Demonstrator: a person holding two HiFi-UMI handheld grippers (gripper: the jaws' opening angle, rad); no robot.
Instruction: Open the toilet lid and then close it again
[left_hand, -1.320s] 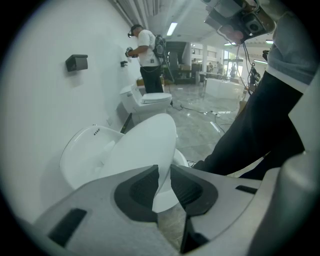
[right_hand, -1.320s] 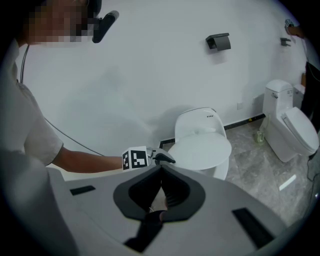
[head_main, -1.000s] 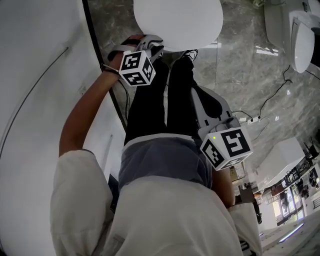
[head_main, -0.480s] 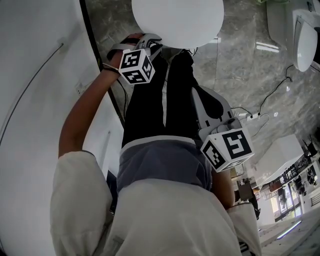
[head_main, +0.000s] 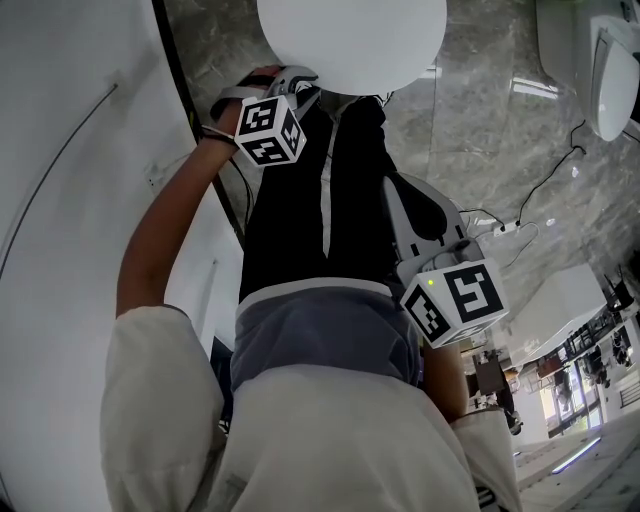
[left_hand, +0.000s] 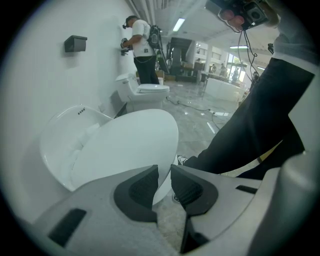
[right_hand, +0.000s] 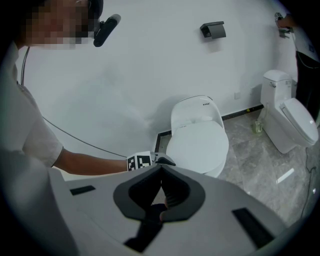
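Toilet lid (left_hand: 125, 150) tilted above bowl, front rim pinched between left gripper (left_hand: 163, 173) jaws; right gripper (right_hand: 161, 174) jaws closed, empty, well apart.

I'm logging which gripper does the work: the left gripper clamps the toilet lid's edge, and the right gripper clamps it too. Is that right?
Not quite. The left gripper does clamp the toilet lid by its edge, but the right gripper holds nothing. The right gripper view shows its jaws together and empty, well back from the lid.
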